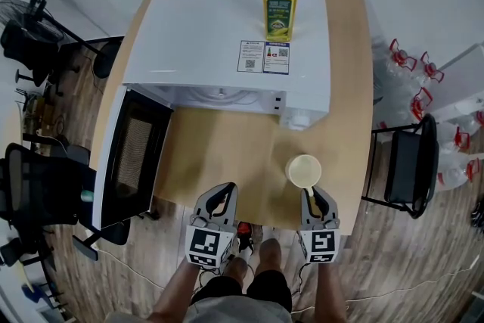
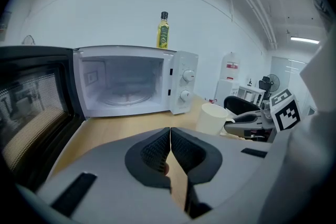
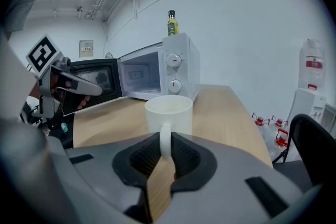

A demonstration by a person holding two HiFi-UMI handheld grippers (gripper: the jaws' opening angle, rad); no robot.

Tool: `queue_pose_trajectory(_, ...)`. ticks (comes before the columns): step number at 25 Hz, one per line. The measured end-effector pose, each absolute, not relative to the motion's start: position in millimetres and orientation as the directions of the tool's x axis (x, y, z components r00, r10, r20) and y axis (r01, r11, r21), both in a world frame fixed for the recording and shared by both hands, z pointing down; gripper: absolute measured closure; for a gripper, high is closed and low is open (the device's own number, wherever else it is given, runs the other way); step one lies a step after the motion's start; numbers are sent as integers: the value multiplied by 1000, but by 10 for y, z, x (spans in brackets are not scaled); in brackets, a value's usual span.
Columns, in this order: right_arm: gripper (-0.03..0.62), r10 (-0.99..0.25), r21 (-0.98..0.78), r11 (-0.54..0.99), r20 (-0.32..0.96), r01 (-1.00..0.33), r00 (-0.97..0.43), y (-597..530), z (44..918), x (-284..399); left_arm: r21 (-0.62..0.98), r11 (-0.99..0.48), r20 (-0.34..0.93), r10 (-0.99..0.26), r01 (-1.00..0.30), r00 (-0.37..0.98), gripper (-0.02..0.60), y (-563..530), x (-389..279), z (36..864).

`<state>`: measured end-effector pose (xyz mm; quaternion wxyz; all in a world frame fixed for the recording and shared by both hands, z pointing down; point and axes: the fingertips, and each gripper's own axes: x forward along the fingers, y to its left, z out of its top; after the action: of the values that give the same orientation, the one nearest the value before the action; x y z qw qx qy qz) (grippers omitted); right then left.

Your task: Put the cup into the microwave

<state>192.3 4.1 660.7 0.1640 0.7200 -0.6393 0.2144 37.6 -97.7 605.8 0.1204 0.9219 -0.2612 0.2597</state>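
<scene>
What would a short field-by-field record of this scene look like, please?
cup: white, upright on the table, outside the microwave, in front of its control side
microwave: door open, swung to the left; cavity empty
on top of microwave: yellow bottle with a black cap
left gripper: jaws together, nothing between them
right gripper: jaws closed on the cup's handle
task status: cup not yet inside
</scene>
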Motion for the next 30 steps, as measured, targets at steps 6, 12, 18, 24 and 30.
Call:
queue_pose_trajectory(6, 546, -853, -24, -123, 514, -992, 93, 34, 6608, 1926, 87, -828, 545, -426, -554, 722, 555, -1003, 361, 6060)
queue_pose_trajectory(12, 548, -865, -17, -119, 493, -993, 95, 10, 6517, 1936, 80, -823, 534, -441, -562, 722, 555, -1030, 325, 5978)
queue_pose_trajectory(18, 549, -875, -17, -107, 476, -994, 86, -33, 6414, 1876, 68, -816, 517, -463, -574, 720, 555, -1067, 243, 5855)
queue_pose_trajectory(24, 549, -894, -17, -80, 444, -997, 64, -107, 6223, 1731, 53, -803, 489, -497, -594, 716, 555, -1114, 104, 5680)
queue_pose_trajectory(30, 549, -915, -14, -39, 401, -999, 30, -189, 5926, 1524, 49, -781, 446, -541, -623, 713, 555, -1144, -75, 5422)
